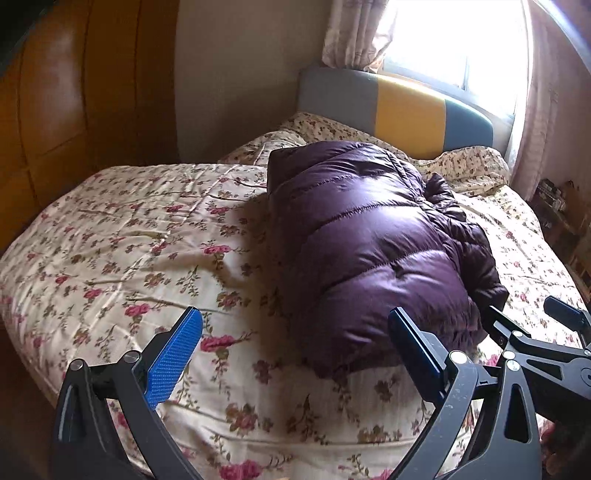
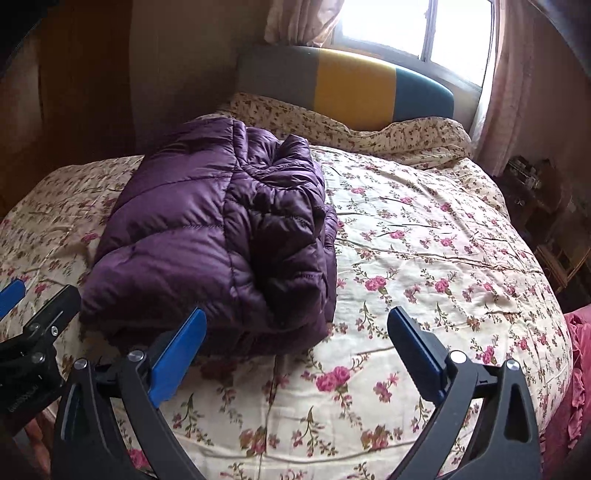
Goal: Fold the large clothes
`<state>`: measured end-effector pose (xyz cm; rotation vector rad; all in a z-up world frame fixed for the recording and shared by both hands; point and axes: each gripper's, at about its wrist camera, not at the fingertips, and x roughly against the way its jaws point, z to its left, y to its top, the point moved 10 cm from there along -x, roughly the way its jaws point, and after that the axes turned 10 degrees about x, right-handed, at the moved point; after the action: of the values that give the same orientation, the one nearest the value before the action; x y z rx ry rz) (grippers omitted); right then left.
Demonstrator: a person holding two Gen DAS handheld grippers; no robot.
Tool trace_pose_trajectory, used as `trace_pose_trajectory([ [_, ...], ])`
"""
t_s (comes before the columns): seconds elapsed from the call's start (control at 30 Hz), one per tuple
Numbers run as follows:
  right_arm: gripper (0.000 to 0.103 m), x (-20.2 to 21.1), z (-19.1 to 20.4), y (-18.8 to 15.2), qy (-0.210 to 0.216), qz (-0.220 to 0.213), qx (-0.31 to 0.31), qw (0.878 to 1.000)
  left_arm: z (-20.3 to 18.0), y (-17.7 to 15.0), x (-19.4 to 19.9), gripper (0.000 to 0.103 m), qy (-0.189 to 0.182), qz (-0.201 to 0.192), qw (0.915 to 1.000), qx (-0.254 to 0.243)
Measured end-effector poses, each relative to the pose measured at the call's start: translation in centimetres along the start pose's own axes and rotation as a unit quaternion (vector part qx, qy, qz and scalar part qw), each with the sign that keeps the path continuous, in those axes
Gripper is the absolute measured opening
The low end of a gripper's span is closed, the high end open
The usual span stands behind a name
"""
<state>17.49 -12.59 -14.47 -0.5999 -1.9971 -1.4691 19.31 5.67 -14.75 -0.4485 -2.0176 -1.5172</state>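
A purple puffer jacket lies folded into a thick bundle on the flowered bedspread; the right wrist view shows the same jacket left of centre. My left gripper stands open near the bundle's near end, its blue pads wide apart and nothing between them. My right gripper is open too, held over the bedspread just in front of the bundle's right corner, with nothing in its jaws. Each gripper's black frame shows at the edge of the other's view.
A headboard with grey, yellow and teal panels stands at the far end under a bright window with curtains. A crumpled flowered quilt lies below it. A wooden wardrobe is at the left, dark shelving at the right.
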Motion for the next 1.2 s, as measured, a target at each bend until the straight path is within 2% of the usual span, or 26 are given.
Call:
trace_pose_trajectory([
  [0.33, 0.1, 2.4, -0.1, -0.7, -0.013, -0.019, 0.008, 1.0, 0.1, -1.1, 1.2, 0.099, -0.009, 0.009, 0.9996, 0.026],
  [0.47, 0.1, 2.7, -0.3, -0.9, -0.017, -0.019, 0.007, 1.0, 0.1, -1.5, 1.6, 0.099, 0.0, 0.008, 0.9996, 0.025],
  [0.57, 0.1, 3.0, -0.4, -1.1, -0.017, -0.021, 0.004, 1.0, 0.7, -1.5, 2.2, 0.099, 0.02, -0.004, 0.9994, 0.029],
  [0.8, 0.1, 3.3, -0.6, -1.2, -0.018, -0.024, 0.001, 1.0, 0.7, -0.9, 3.3, 0.099, 0.021, -0.021, 0.999, 0.035],
  [1.03, 0.1, 3.1, -0.7, -1.5, -0.017, -0.019, -0.003, 1.0, -0.5, -1.2, 3.7, 0.099, 0.016, -0.022, 0.9995, 0.016],
  [1.2, 0.1, 2.8, -0.7, -1.7, -0.018, -0.016, -0.003, 1.0, -0.1, -1.3, 3.5, 0.099, 0.024, -0.021, 0.9993, 0.019],
])
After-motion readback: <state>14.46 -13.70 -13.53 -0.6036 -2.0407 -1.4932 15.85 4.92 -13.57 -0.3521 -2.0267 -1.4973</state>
